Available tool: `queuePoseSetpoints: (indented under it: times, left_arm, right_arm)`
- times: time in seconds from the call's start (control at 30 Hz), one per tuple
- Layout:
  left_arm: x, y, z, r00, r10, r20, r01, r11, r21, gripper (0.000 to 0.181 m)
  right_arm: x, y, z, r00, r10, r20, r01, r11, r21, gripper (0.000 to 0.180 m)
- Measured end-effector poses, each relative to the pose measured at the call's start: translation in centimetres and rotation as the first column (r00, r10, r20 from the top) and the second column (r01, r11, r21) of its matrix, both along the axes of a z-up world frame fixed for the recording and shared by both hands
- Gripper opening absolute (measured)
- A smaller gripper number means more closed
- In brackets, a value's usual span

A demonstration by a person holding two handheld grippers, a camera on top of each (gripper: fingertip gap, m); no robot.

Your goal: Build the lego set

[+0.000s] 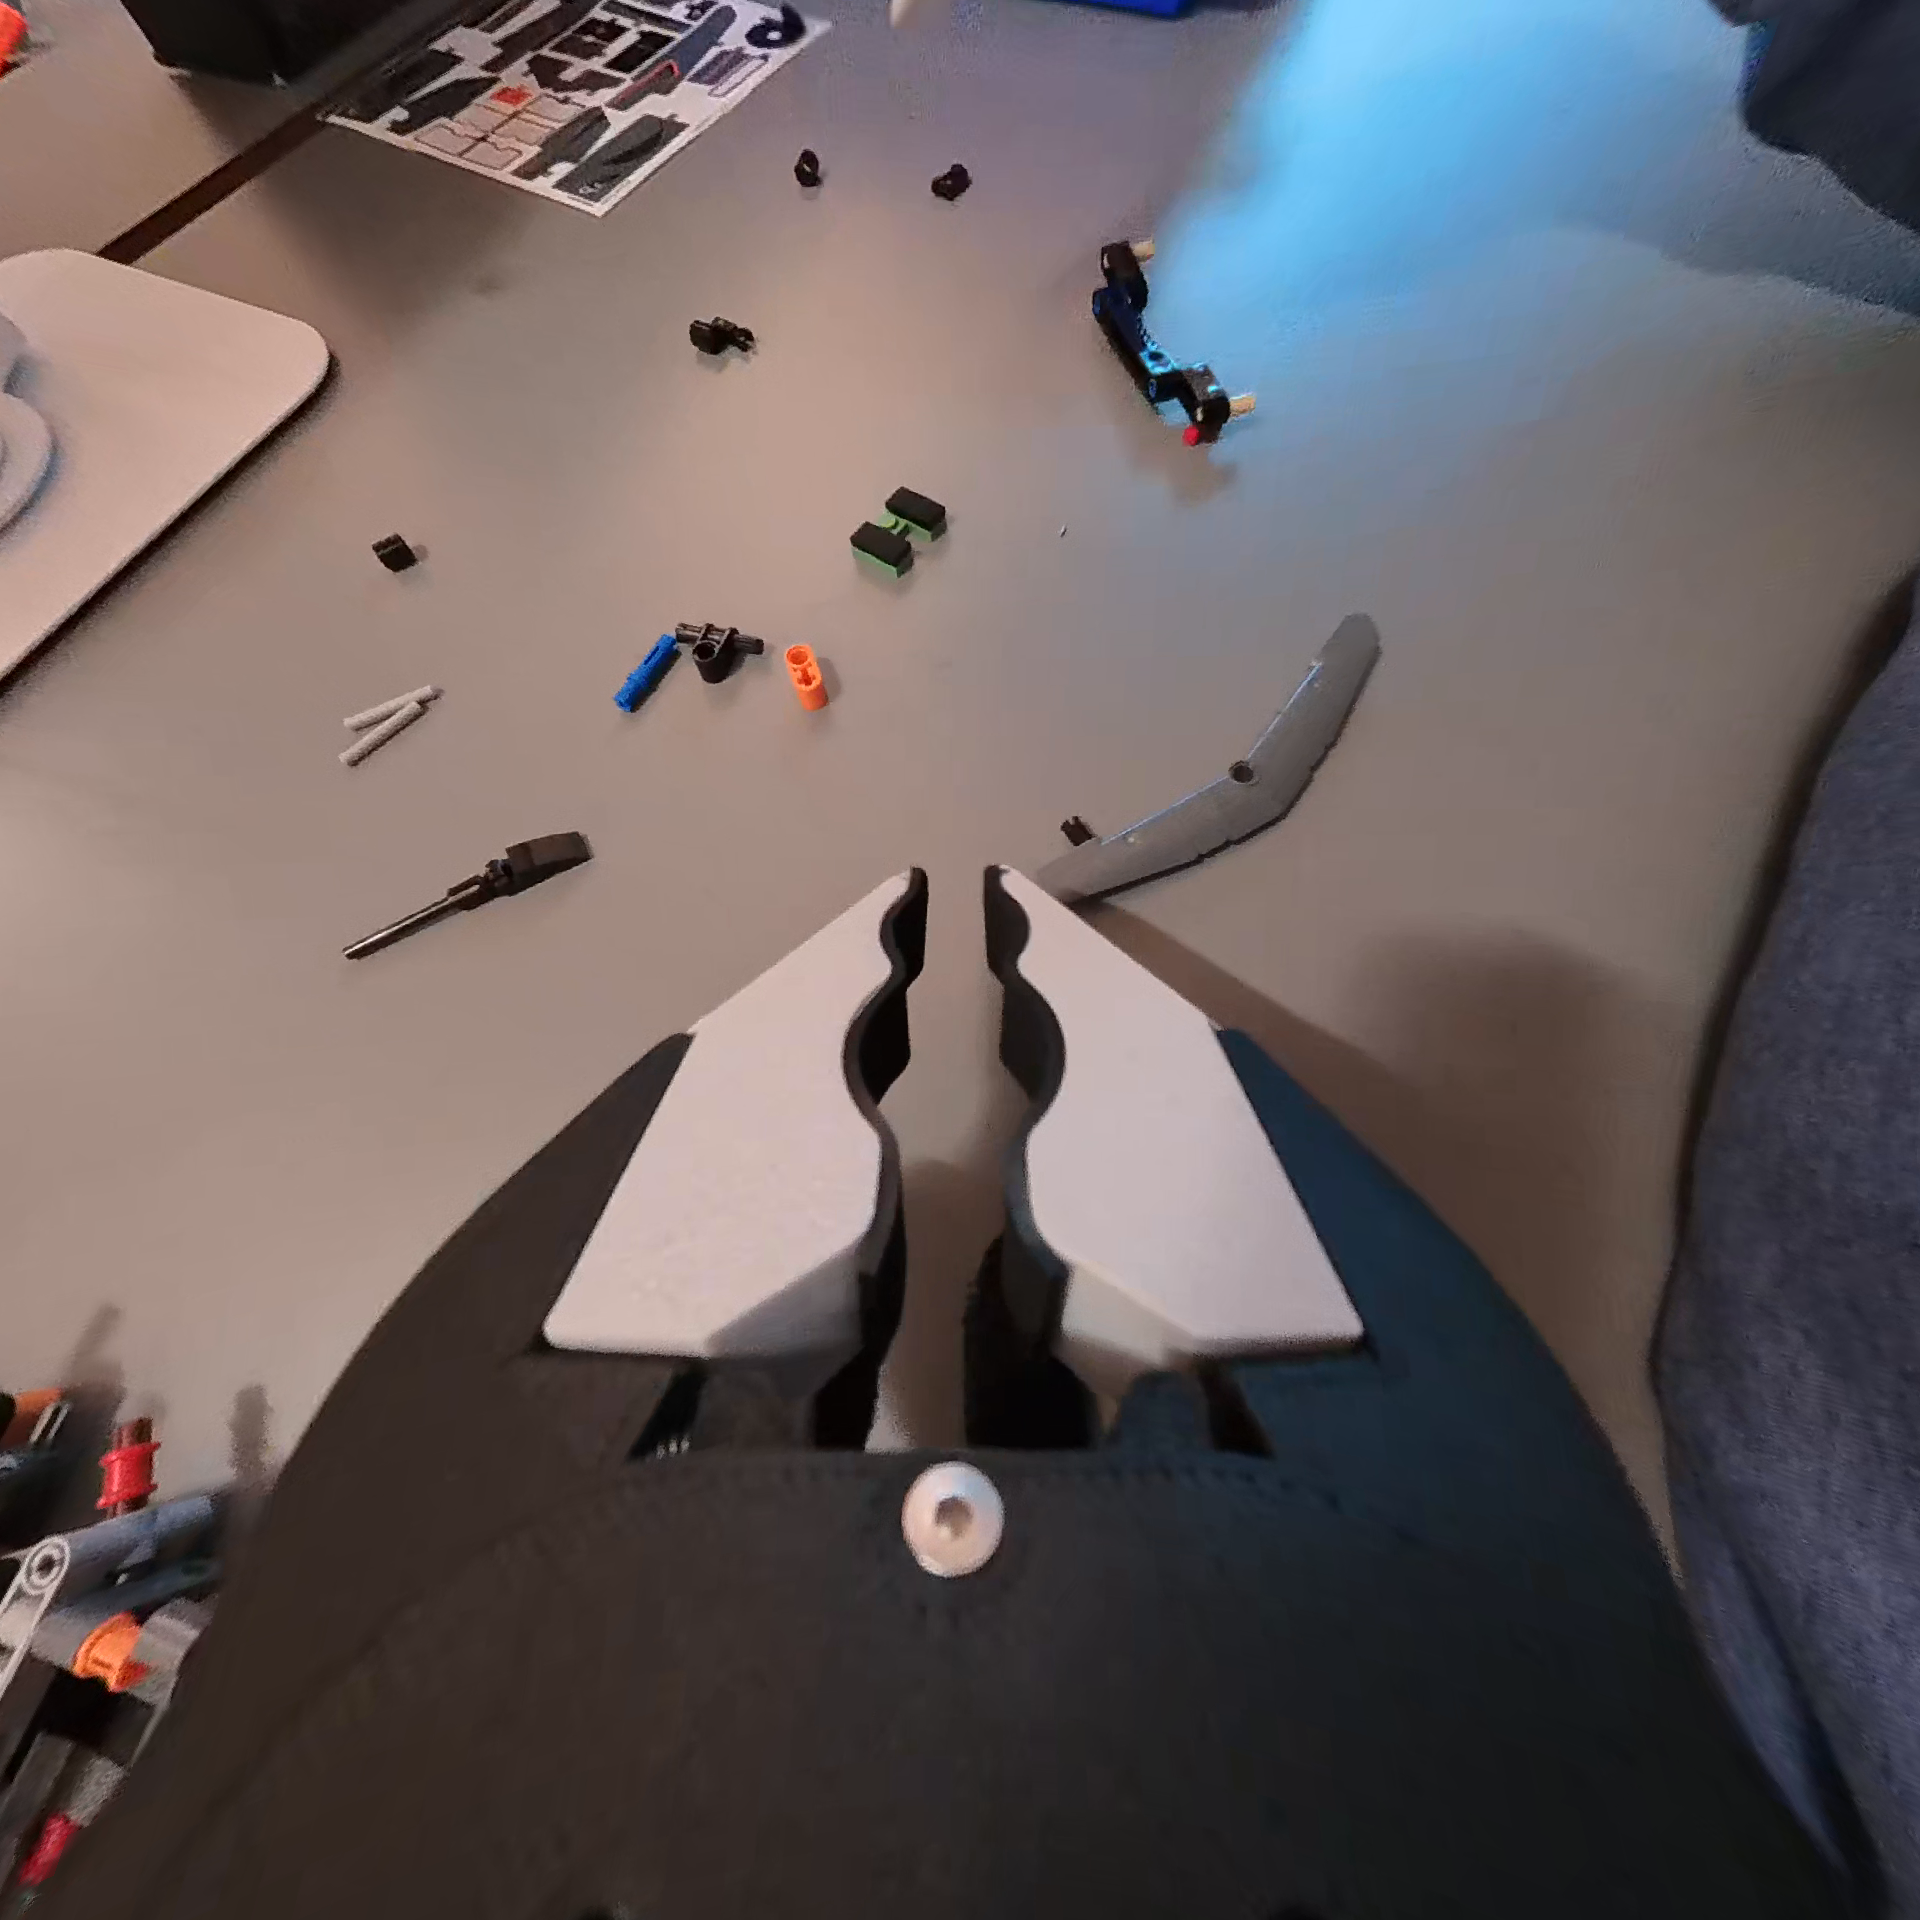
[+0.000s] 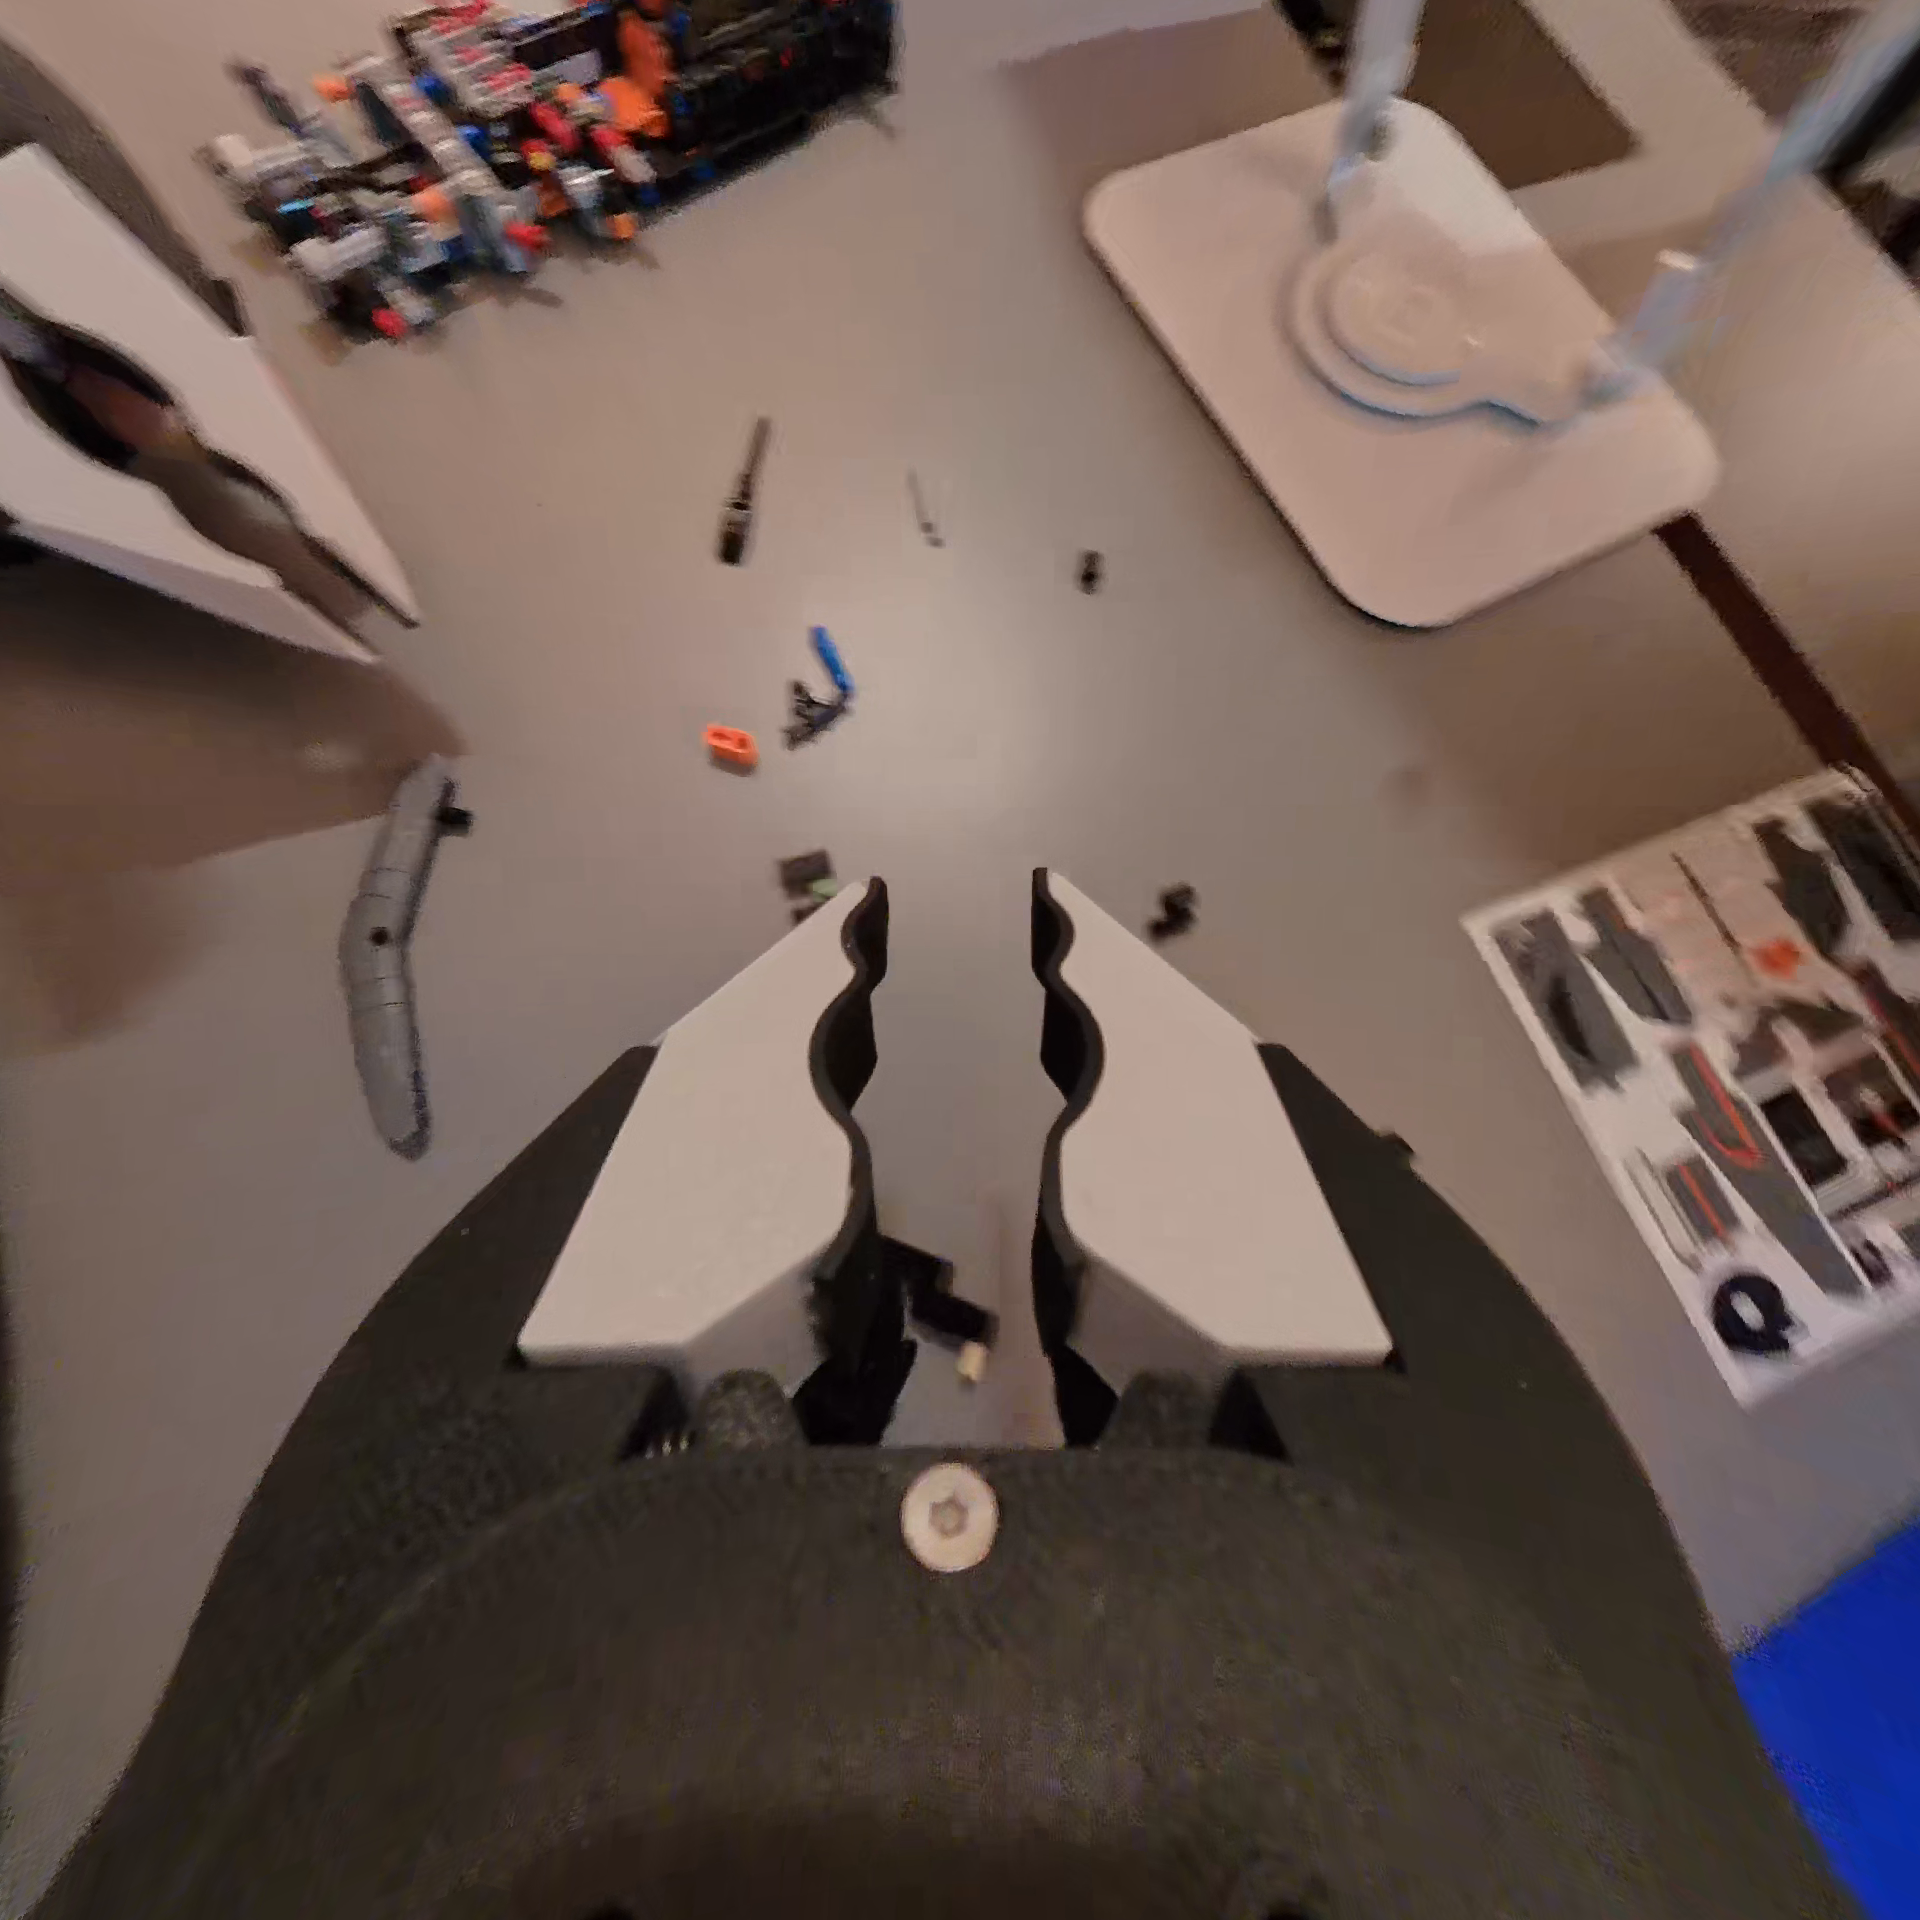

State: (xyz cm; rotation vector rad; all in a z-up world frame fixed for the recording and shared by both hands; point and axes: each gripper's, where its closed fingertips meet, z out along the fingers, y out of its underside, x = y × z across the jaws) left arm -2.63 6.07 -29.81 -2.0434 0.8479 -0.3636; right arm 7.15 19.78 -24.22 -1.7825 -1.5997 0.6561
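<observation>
While both tongs gape, two grey pins (image 1: 387, 723) lie together.

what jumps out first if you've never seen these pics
The left hand-held gripper and right hand-held gripper fill the foreground of their views, both empty and open over the grey table. Small loose pieces dot the middle, notably an orange connector beside a blue pin. A colourful half-built model sits at the far left of the right wrist view.
</observation>
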Motion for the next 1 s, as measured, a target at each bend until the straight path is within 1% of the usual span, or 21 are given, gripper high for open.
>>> queuePoseSetpoints:
  times: [0.1, 0.13, 0.2, 0.27, 0.37, 0.43, 0.6, 0.8, 0.93, 1.0]
  left_arm:
    - [0.3, -0.1, -0.1, 1.0, -0.011, 0.004, 0.011, 1.0, -0.008, 0.01]
    - [0.4, 0.0, -0.1, 1.0, -0.011, 0.005, 0.011, 1.0, -0.003, 0.01]
    - [0.7, 0.0, -0.1, 1.0, -0.019, 0.009, 0.019, 1.0, -0.007, 0.011]
    - [0.8, 0.0, -0.1, 1.0, -0.019, 0.002, 0.019, 1.0, -0.004, 0.011]
    - [0.7, 0.1, 0.4, 1.0, -0.008, 0.005, 0.008, 1.0, 0.018, 0.012]
    - [0.7, 0.0, 0.5, 1.0, -0.01, 0.006, 0.01, 1.0, 0.02, 0.012]
    - [0.7, -0.2, 0.4, 1.0, -0.016, 0.012, 0.016, 1.0, 0.013, 0.012]
    - [0.7, -0.3, 0.5, 0.999, -0.024, 0.046, 0.024, 1.0, 0.007, 0.012]
    - [0.6, -0.3, 0.5, 0.998, -0.026, 0.059, 0.026, 1.0, 0.001, 0.012]
    - [0.5, -0.4, 0.6, 0.998, -0.024, 0.061, 0.024, 1.0, 0.003, 0.012]
  right_arm:
    - [2.4, 2.6, 0.2, 0.993, -0.115, -0.009, 0.115, 0.993, -0.005, 0.026]
    - [2.6, 2.8, 0.1, 0.993, -0.116, -0.005, 0.116, 0.993, -0.025, 0.026]
    - [2.1, 3.2, -0.6, 0.993, -0.112, 0.031, 0.113, 0.994, -0.011, 0.025]
    - [0.6, 2.9, -1.5, 0.995, -0.068, 0.073, 0.069, 0.998, -0.012, 0.024]
    - [-4.1, 1.2, -2.4, 0.997, 0.047, 0.06, -0.044, 0.998, -0.05, 0.024]
    - [-6.9, 0.6, -3.6, 0.991, 0.097, 0.098, -0.092, 0.994, -0.053, 0.025]
    - [-13.2, -1.7, -5.2, 0.971, 0.214, 0.109, -0.202, 0.973, -0.107, 0.023]
    - [-16.7, -4.5, -6.3, 0.944, 0.299, 0.14, -0.28, 0.95, -0.142, 0.025]
    - [-17.4, -5.3, -8.0, 0.932, 0.296, 0.207, -0.271, 0.952, -0.141, 0.026]
    - [-17.4, -5.4, -8.8, 0.929, 0.285, 0.237, -0.26, 0.957, -0.131, 0.023]
